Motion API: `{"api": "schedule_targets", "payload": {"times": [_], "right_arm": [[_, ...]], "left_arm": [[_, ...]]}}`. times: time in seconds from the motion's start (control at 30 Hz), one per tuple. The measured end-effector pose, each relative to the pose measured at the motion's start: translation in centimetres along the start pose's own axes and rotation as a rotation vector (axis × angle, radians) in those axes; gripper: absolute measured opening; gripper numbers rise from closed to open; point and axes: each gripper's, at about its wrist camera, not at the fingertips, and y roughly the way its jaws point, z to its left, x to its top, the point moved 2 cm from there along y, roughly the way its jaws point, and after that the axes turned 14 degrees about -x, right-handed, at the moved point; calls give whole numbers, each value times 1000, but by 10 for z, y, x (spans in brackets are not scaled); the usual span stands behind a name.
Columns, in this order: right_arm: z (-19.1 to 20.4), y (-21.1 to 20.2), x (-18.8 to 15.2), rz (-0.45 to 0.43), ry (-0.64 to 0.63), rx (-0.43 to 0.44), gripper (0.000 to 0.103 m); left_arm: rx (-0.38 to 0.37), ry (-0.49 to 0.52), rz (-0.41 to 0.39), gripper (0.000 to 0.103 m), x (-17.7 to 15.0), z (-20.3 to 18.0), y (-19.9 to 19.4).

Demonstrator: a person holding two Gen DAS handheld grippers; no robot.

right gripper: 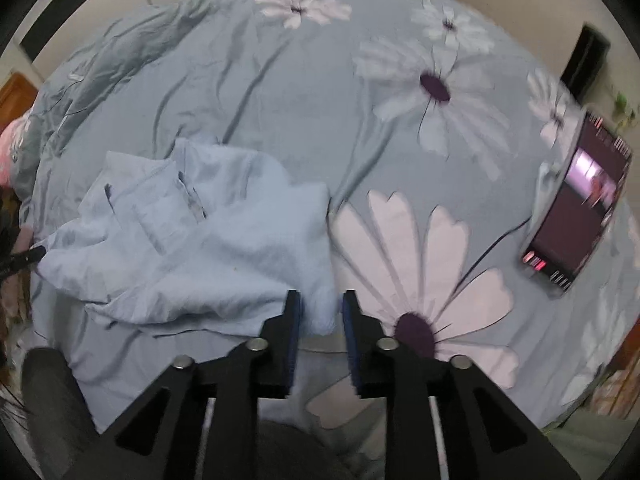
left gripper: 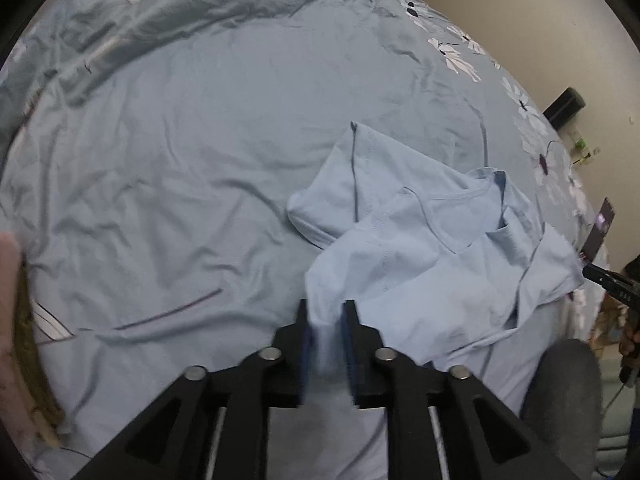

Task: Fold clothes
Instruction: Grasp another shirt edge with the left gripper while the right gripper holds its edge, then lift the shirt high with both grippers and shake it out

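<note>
We see the pale blue T-shirt [left gripper: 432, 248] crumpled on the bed [left gripper: 200, 160], both the left tool [left gripper: 326, 312] and right tool [right gripper: 318, 304] pinching its fabric. A lit tablet [right gripper: 576, 204] lies on the daisy-print sheet; cream walls [left gripper: 520, 20] surround.

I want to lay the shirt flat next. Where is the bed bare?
The bare patch is the plain sheet left of the shirt, up to the rumpled quilt. The right side is crowded: a phone lies on the flowers.
</note>
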Motion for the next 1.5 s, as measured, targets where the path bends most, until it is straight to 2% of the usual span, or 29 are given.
{"api": "schedule_targets", "payload": {"times": [0.03,0.07,0.23,0.3,0.4,0.47,0.5,0.63,0.77,0.8,0.83,0.87,0.9,0.93,0.97,1.1,1.23,1.37,1.5], "right_arm": [[-2,-5,6,-22,-3,-6,33],[-3,-9,12,-40,-7,-4,34],[32,10,60,-65,-124,115,37],[51,29,78,-46,-172,155,38],[59,65,103,-3,-182,172,42],[56,81,112,29,-168,177,49],[53,89,115,41,-163,185,58],[45,113,115,100,-149,228,58],[43,116,102,120,-132,293,58],[44,115,99,122,-128,308,53],[44,113,97,122,-129,321,39],[45,110,95,119,-129,333,33],[45,106,93,112,-129,340,23],[45,101,91,101,-132,341,12],[44,96,90,90,-137,340,8],[38,71,90,36,-117,338,3],[40,24,97,-72,-75,310,3],[39,-40,119,-235,-42,298,3],[31,-131,149,-460,-3,296,3]], "left_arm": [[-7,-3,5,36,0,-1,4],[-14,-7,11,40,1,-1,8],[-23,-20,53,44,4,-1,30],[-31,-54,73,44,7,6,40],[-81,-150,71,44,9,22,48],[-127,-214,59,44,10,32,50],[-157,-249,52,44,10,38,52],[-214,-303,59,44,9,48,59],[-295,-367,35,43,4,55,59],[-318,-378,27,42,3,55,58],[-326,-374,29,42,2,53,57],[-333,-363,25,40,1,50,55],[-341,-353,22,36,1,46,53],[-334,-339,13,24,1,43,50],[-327,-324,5,13,1,39,47],[-299,-261,-47,8,8,28,29],[-267,-177,-121,7,22,12,-4],[-220,-76,-251,6,50,-14,-47],[-192,51,-404,6,70,-44,-113]]}}
